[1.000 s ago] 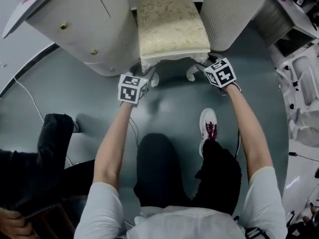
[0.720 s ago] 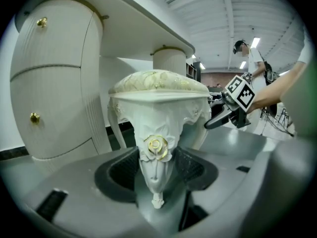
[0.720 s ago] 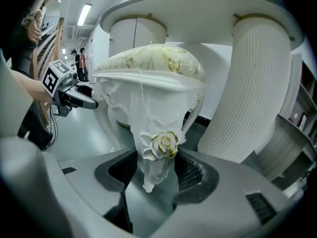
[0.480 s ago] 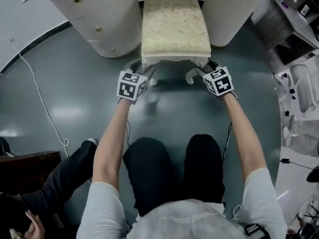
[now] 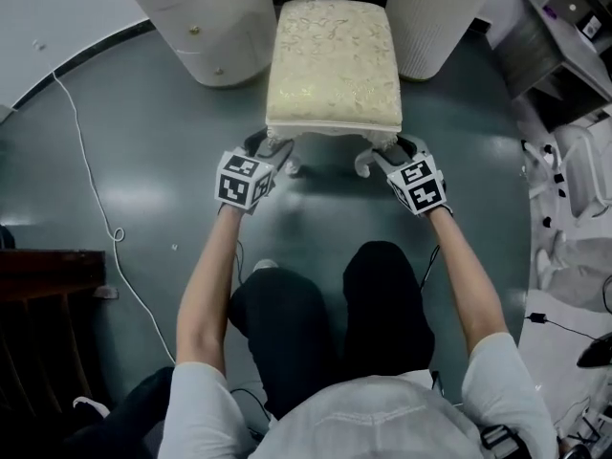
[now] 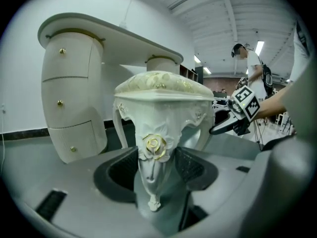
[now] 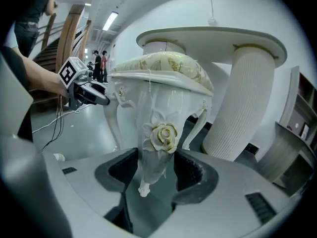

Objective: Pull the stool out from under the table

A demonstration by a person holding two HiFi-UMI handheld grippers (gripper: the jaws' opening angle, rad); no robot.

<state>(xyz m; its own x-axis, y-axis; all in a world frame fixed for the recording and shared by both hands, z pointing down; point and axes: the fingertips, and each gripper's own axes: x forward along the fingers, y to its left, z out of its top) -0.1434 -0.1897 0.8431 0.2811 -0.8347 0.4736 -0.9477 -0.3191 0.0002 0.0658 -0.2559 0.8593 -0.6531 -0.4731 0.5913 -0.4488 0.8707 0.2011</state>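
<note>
Pulling is our step: left gripper and right gripper each pinch 1 front leg of the stool, its far end between the table pedestals, so next we should draw both back evenly.

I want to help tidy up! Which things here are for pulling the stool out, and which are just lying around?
For the job: stool; left tool and right tool, each clamped on a front leg; table behind it.
Just lying about: white cable on the floor, grey shelves, dark wooden furniture.
</note>
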